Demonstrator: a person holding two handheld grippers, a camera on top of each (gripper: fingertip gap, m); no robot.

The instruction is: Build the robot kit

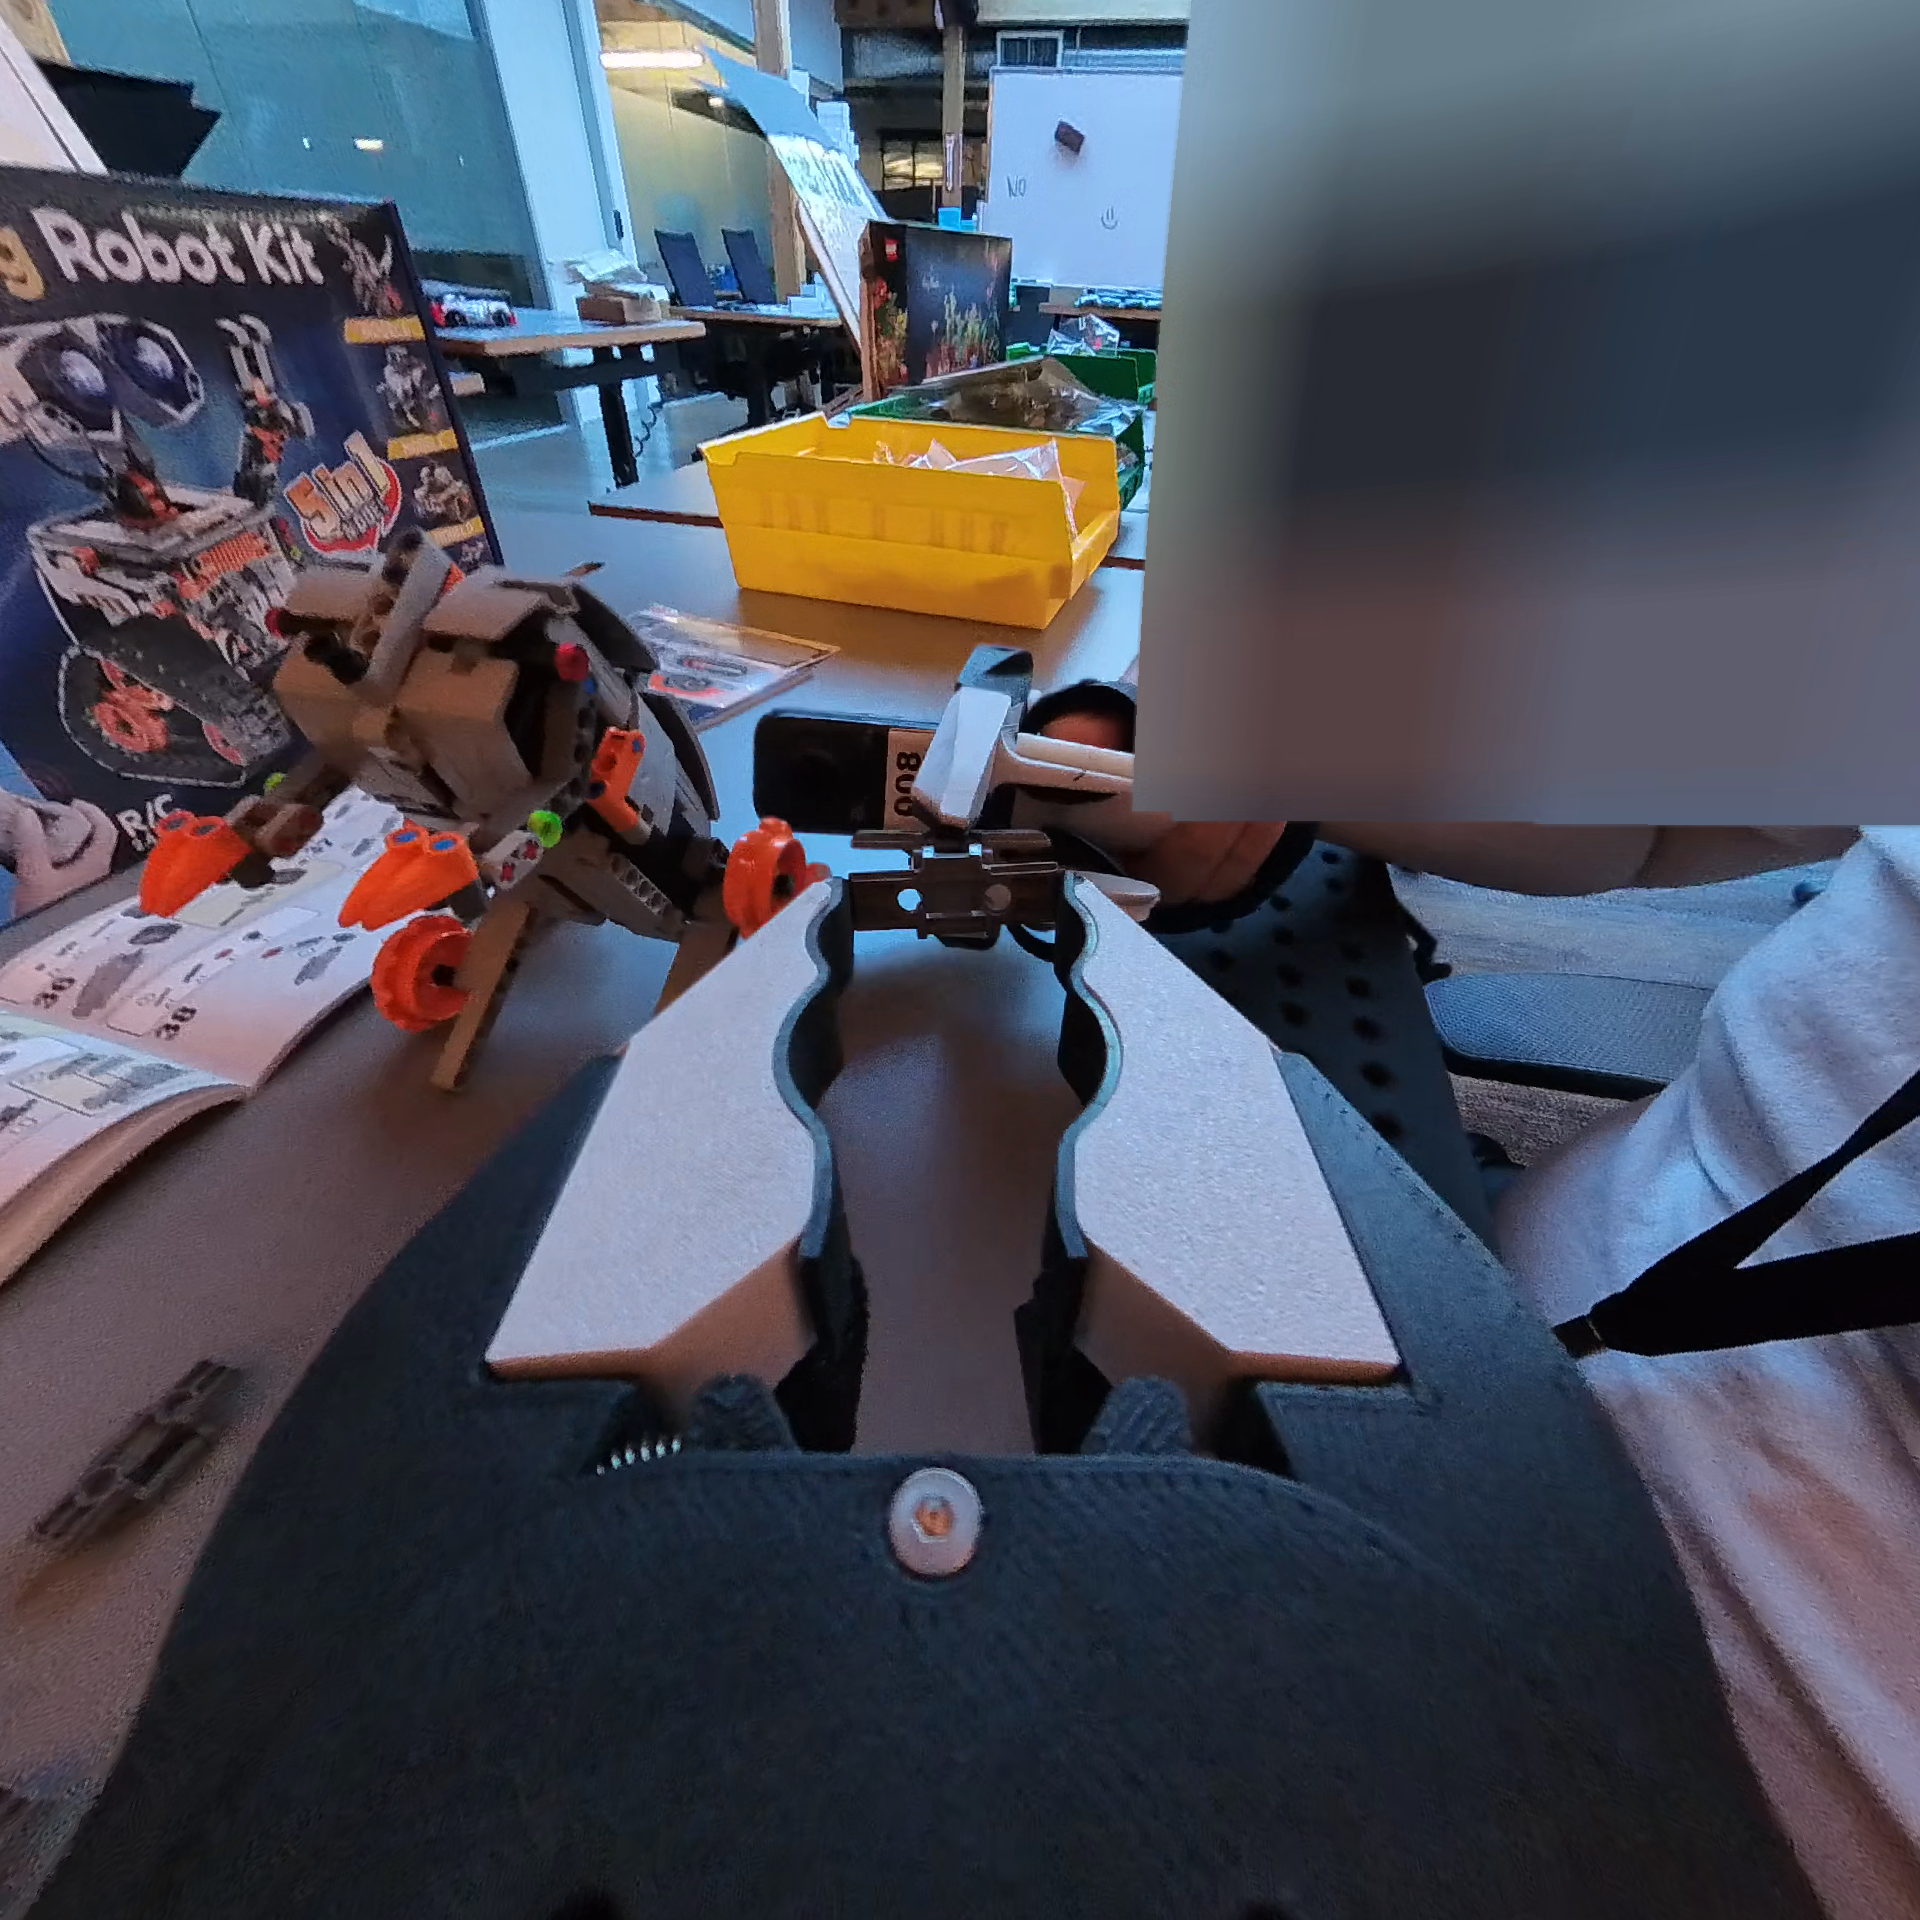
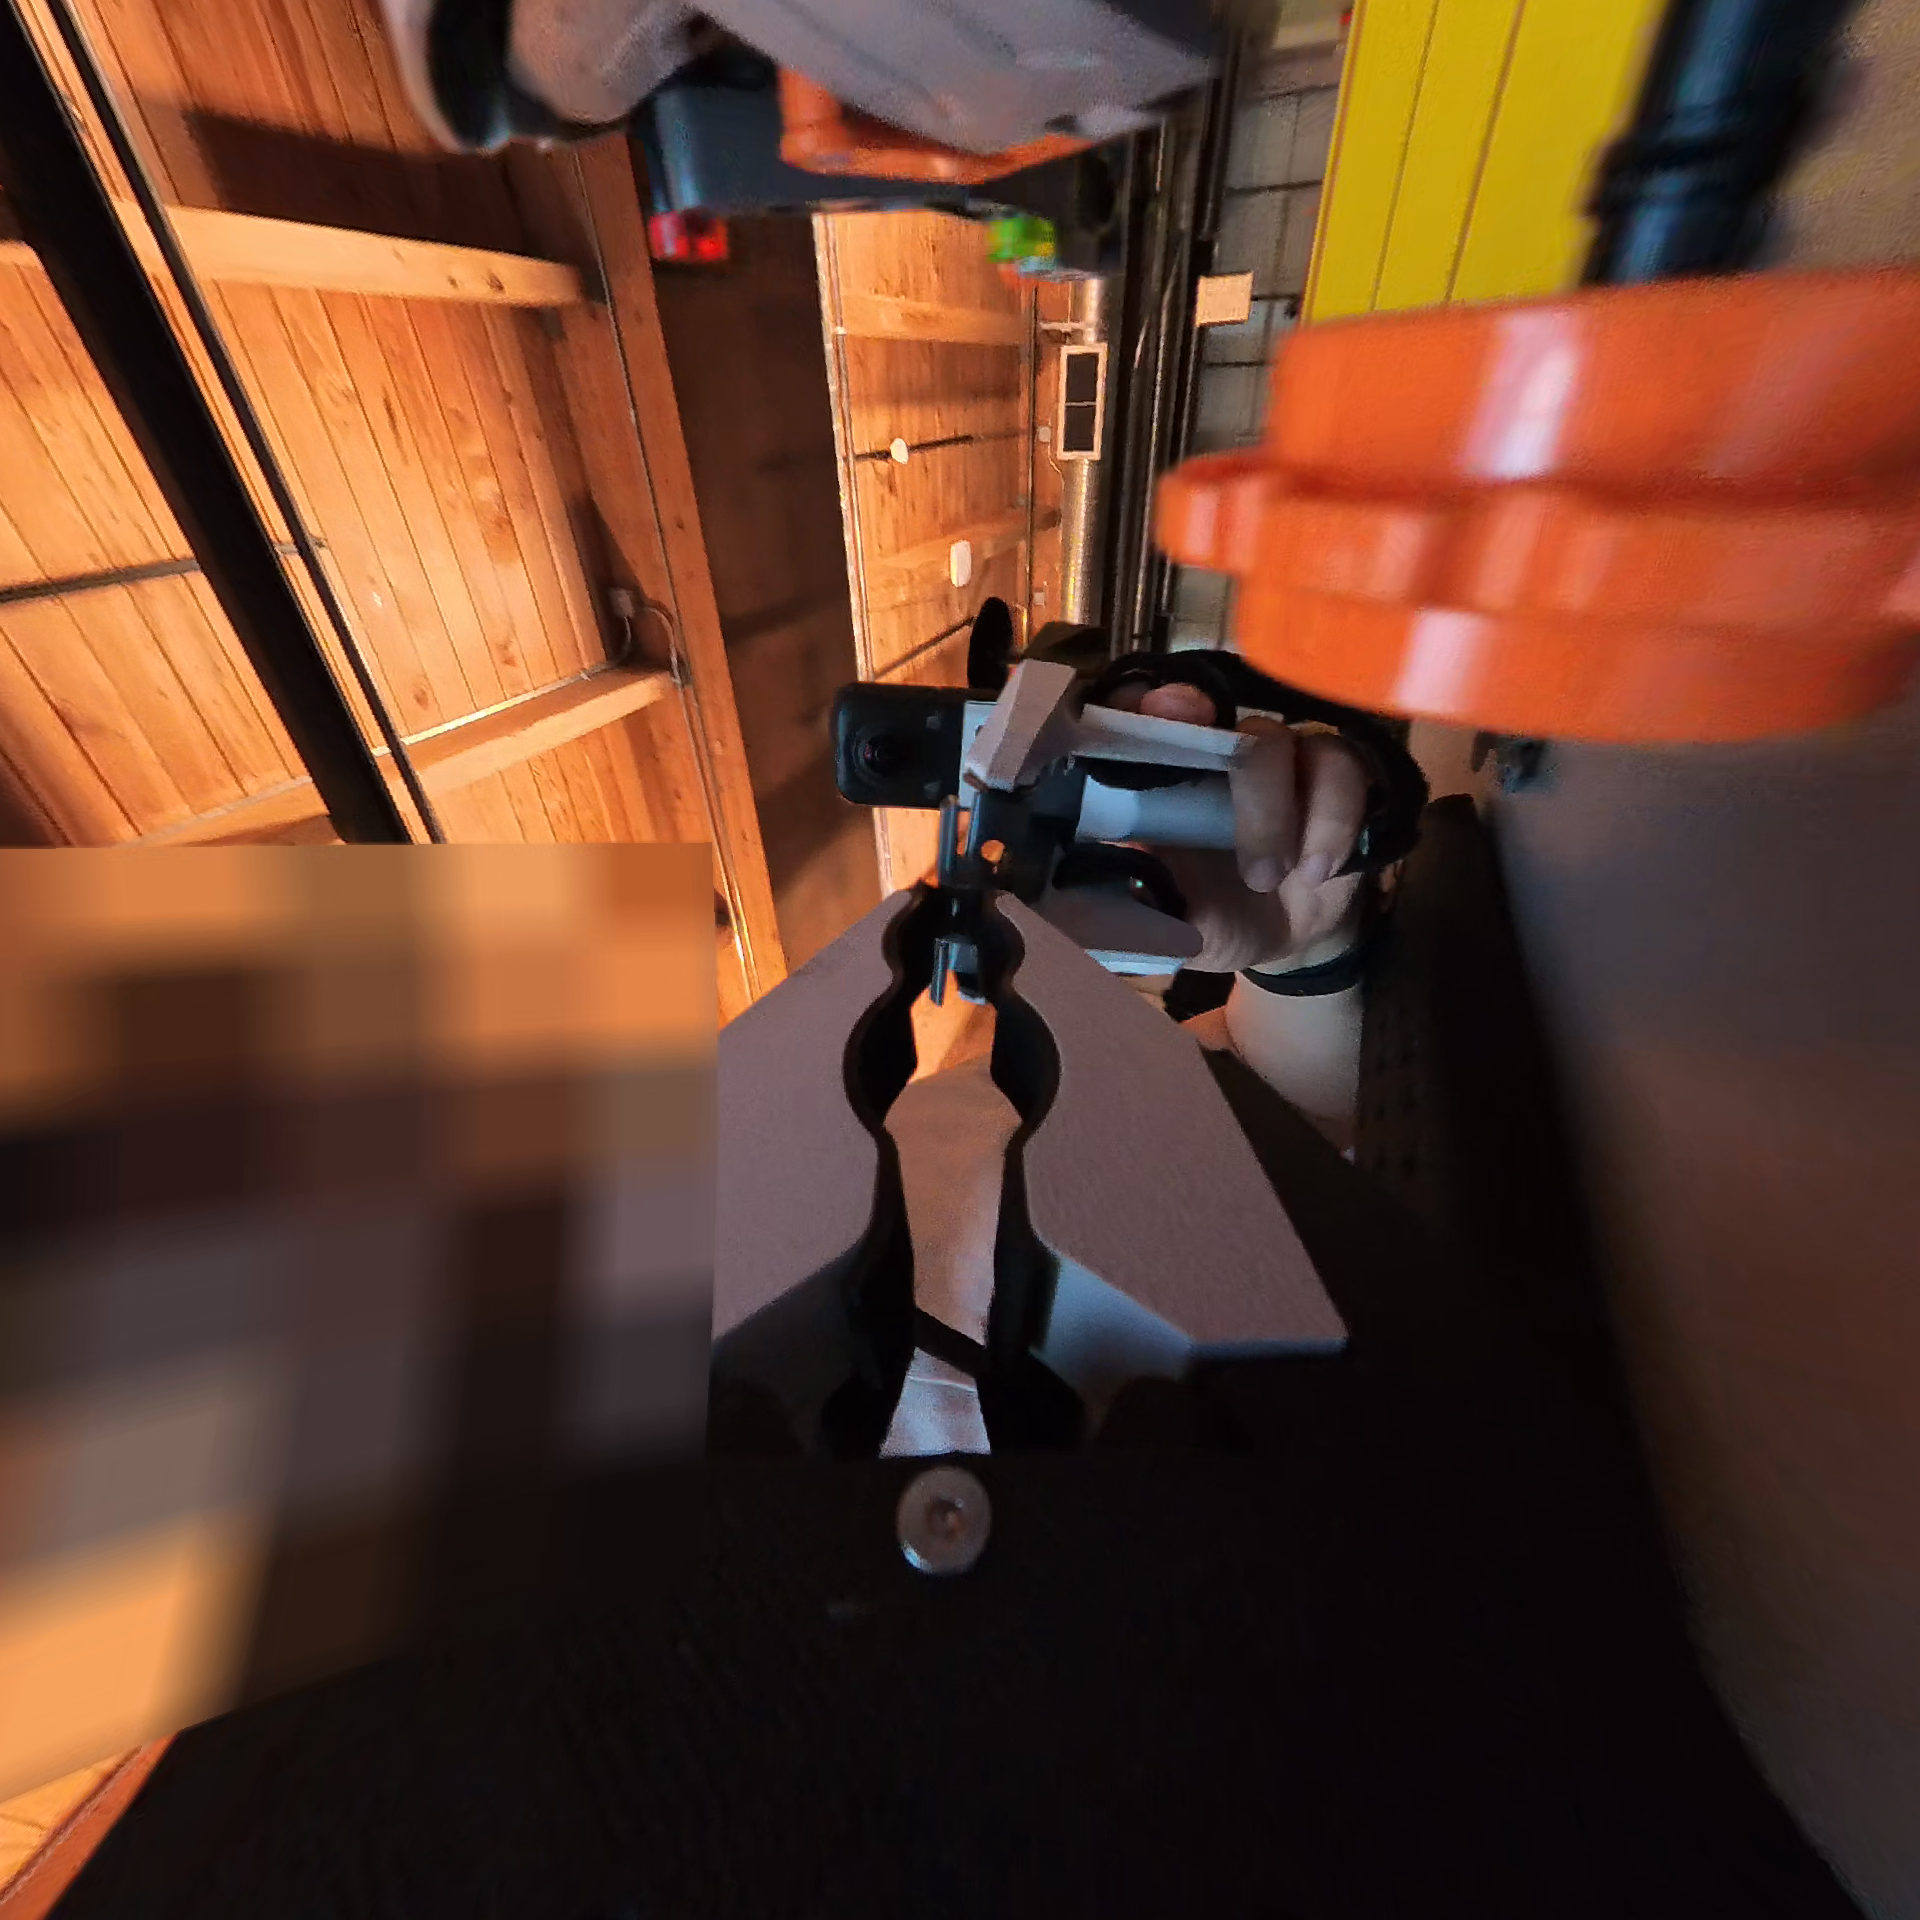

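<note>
Open-plan workshop, glass partitions and desks behind; the work surface is a smooth dark grey-brown table (image 1: 312, 1226).

Left wrist view: the left gripper (image 1: 948, 909) has matte white wedge-shaped fingers (image 1: 686, 1122) with black wavy inner edges, on a black, ribbed printed body. Its jaws are closed on a small dark-grey brick beam (image 1: 951, 896), pinned across the tips and held clear of the table. The right gripper (image 1: 977, 758), white with a black camera block, comes in from the far side and meets the same piece from above. To the left stands a brick robot model (image 1: 488, 748): grey studded blocks, orange claws and orange toothed wheels, thin tan legs touching the table. It stands partly over an open instruction booklet (image 1: 156, 997), with the kit box (image 1: 208, 468) upright behind. A loose dark beam (image 1: 135, 1449) lies near the left edge. Farther back sit a glossy yellow plastic bin (image 1: 914, 530) holding clear bags, and a flat leaflet (image 1: 717, 660) on the table.

Right wrist view: the picture is turned sideways, with a wood-plank ceiling (image 2: 364, 468) in warm light. The right gripper (image 2: 961, 940) has its jaws nearly shut, pinching the small beam (image 2: 961, 904) at the tips. The left gripper (image 2: 1029, 769) is opposite, held by a hand (image 2: 1288, 831). An orange wheel (image 2: 1579, 499) looms blurred at the upper right.
</note>
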